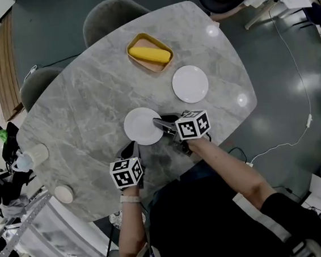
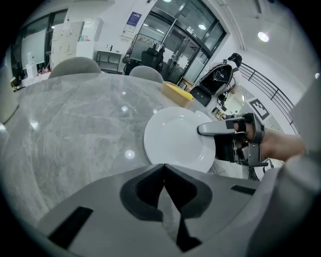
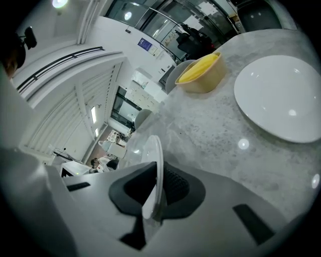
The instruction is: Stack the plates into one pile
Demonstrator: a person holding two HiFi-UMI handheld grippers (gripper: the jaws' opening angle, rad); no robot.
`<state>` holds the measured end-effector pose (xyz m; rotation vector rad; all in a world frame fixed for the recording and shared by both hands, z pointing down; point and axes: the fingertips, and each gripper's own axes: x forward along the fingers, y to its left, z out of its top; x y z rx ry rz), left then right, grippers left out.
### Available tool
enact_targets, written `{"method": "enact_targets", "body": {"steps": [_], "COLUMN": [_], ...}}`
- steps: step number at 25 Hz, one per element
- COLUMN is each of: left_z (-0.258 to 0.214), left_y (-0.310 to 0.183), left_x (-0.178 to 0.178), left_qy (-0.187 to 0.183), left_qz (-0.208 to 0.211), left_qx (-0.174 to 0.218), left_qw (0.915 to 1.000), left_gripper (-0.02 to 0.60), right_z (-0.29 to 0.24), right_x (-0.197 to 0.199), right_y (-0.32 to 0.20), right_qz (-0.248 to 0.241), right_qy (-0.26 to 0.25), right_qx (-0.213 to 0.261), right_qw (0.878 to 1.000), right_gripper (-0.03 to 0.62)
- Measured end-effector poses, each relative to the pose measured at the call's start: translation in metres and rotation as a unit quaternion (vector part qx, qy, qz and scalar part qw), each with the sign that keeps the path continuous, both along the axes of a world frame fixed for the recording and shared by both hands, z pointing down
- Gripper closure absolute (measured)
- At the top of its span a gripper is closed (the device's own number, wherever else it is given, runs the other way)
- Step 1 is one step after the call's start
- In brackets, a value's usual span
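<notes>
Well, the round white plate closest to the person lies on the grey marble tabletop, near its front edge and about midway along it. The right claw has its two jaws squeezed on the right rim of this plate. In the right gripper view the thin rim sits between the dark pads. I cannot tell if the plate is lifted off the top or not. The left claw is just beside the plate's near rim, over the front edge. Its jaws are pressed together and there is nothing in them. A second white plate lies flat farther back, toward the right edge, apart from the first one. Behind it, near the far edge, sits a tan dish with something yellow in it. Two grey chairs stand past the far edge.
</notes>
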<state>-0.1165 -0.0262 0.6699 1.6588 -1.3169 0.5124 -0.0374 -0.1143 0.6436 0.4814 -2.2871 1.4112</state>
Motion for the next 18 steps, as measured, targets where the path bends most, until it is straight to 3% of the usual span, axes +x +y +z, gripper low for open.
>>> {"method": "enact_targets", "body": {"steps": [18], "left_z": [-0.006], "left_y": [-0.007], "left_x": [0.014], "left_qy": [-0.010], "left_qz": [0.044], "left_qx": [0.009], "left_qw": [0.9989], "left_gripper": [0.572], "right_z": [-0.012], "right_x": [0.053], "right_y": [-0.025], "right_qz": [0.108], "right_qy": [-0.015], "right_qx": [-0.004], "right_qw": [0.994], "right_gripper": [0.556]}}
